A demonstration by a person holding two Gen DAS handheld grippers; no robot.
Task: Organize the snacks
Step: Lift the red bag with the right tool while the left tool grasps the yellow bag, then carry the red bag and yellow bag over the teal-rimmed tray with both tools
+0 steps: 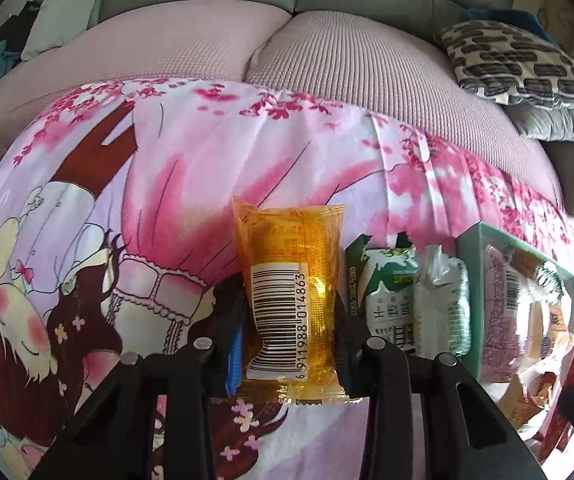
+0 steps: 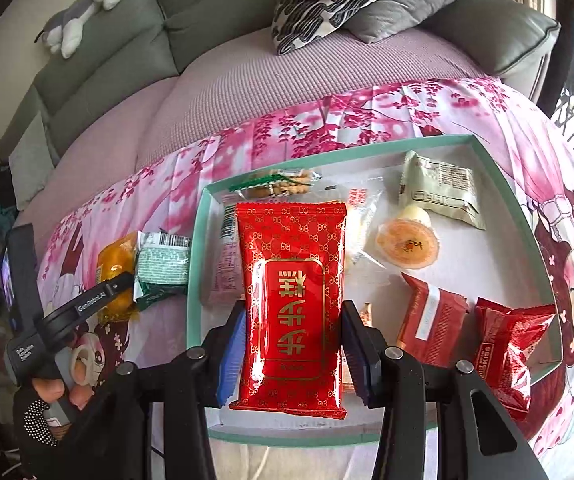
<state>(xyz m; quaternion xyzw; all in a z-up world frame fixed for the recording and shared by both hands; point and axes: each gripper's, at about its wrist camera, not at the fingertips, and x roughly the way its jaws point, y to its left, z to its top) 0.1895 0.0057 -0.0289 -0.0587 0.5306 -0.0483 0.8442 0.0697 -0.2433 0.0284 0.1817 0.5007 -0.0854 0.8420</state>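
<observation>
Left wrist: left gripper (image 1: 291, 312) clamps the amber packet (image 1: 287, 280) (barcode 6911988014863); right gripper (image 2: 293, 344) pinches the red packet (image 2: 291, 312).

The orange snack packet (image 1: 287, 292) is glossy, see-through plastic film with a white printed barcode patch, and the red packet (image 2: 292, 304) is shiny foil-like film with gold print that catches the light. The printed cloth (image 1: 175, 184) under them looks soft and matt with creases, the sofa seat (image 1: 367, 76) wears a waffle-textured fabric, and the tray (image 2: 197, 264) looks like matt cardboard. The gripper arms are matt black plastic.
</observation>
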